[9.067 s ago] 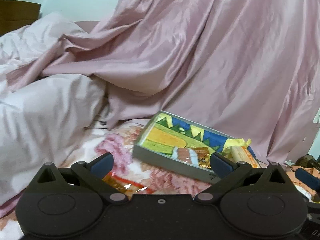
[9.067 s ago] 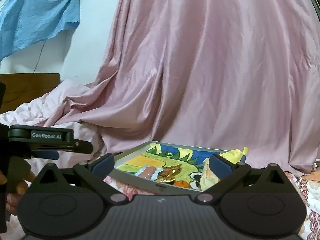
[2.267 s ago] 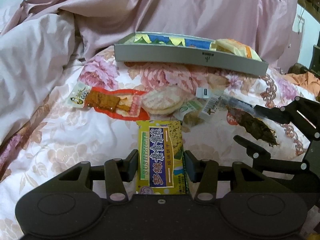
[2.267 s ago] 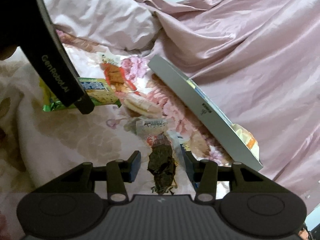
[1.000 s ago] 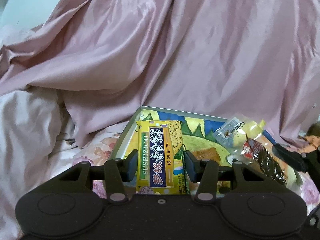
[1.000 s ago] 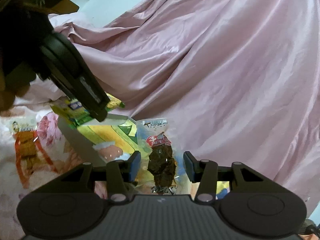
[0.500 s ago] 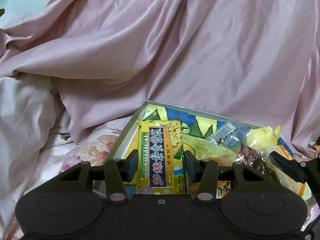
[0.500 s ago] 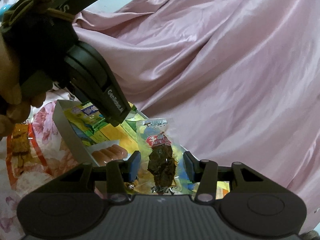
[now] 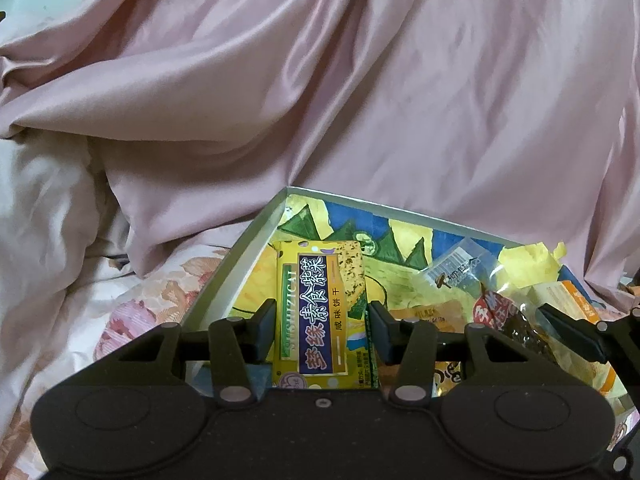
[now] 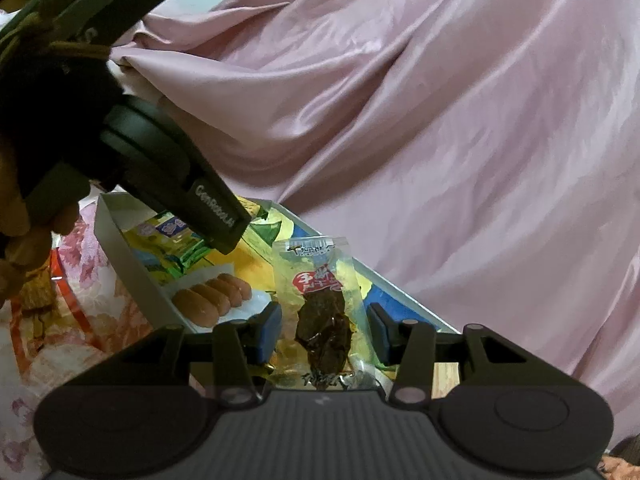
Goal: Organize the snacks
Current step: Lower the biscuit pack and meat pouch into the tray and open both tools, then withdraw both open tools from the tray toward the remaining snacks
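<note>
In the lower middle of the left wrist view, the yellow cracker packet (image 9: 322, 312) is pinched between the fingers of the left gripper (image 9: 322, 330), and it is now held over the near left part of the painted box (image 9: 236, 268). A second ago the packet was seen against the box's front edge; since then it has been carried further in, so that the bright floor of the box is seen on every side of it. Two seconds ago both snacks were only being taken up from the flowered bed.

In the lower middle of the right wrist view, the clear packet of dark dried snack (image 10: 324, 312) is pinched by the right gripper (image 10: 324, 330), its fingers closed on the wrapper's sides. It is held above the box (image 10: 120, 248), to the right of a picture of sausages printed or laid there; which cannot be told. The left gripper (image 10: 224, 236) is seen at the upper left of that frame, its tip low over the box.

Both snacks are thus judged to be at the point of release. Orange and yellow packets (image 9: 568, 296) are already lying at the right of the box. More wrapped snacks (image 10: 36, 300) are seen at the left edge on the bed, so further trips are expected.
</note>
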`<state>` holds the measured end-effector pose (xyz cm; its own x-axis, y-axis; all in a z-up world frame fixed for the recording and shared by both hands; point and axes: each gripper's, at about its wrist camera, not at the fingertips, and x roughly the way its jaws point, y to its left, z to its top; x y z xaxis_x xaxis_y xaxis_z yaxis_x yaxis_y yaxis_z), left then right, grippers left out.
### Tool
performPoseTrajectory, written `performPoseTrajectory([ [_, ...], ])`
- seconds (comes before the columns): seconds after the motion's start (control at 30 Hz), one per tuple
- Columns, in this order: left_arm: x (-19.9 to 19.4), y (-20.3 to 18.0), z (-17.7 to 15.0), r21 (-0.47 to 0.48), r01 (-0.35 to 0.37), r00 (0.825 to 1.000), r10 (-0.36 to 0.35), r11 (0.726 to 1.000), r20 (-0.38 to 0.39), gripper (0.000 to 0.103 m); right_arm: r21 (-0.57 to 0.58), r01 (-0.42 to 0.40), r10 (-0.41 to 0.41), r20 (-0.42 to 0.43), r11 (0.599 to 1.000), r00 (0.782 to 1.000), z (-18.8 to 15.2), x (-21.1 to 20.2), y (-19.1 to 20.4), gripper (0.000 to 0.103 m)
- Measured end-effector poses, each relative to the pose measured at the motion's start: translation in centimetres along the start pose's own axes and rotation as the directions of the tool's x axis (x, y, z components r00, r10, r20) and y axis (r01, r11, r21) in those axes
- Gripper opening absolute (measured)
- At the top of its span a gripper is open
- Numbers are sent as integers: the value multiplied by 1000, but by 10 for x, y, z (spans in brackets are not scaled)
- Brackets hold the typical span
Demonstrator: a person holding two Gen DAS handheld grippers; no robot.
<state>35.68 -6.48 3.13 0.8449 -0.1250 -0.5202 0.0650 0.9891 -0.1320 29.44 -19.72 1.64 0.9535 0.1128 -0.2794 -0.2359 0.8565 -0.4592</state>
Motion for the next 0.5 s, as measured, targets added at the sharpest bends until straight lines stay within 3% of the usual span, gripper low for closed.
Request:
performPoseTrajectory([
  [0.17, 3, 2, -3, -6, 5, 1000, -5, 1000, -15, 52, 37, -22, 23, -22, 999, 1000, -1, 3, -4, 51],
  [0.23, 1, 2, -3, -12, 4, 1000, -4, 1000, -11, 59, 49, -24, 25, -21, 998, 999, 0, 2, -7, 53],
  [0.3, -1, 3, -3, -17, 12, 1000, -12, 1000, -3, 66, 68, -22, 23, -19, 997, 1000, 1, 0, -9, 63],
  [0.5, -19, 6, -2, -37, 20, 999, -19, 999, 35, 80, 141, -23, 22, 8, 990, 1000, 3, -17, -22, 75],
])
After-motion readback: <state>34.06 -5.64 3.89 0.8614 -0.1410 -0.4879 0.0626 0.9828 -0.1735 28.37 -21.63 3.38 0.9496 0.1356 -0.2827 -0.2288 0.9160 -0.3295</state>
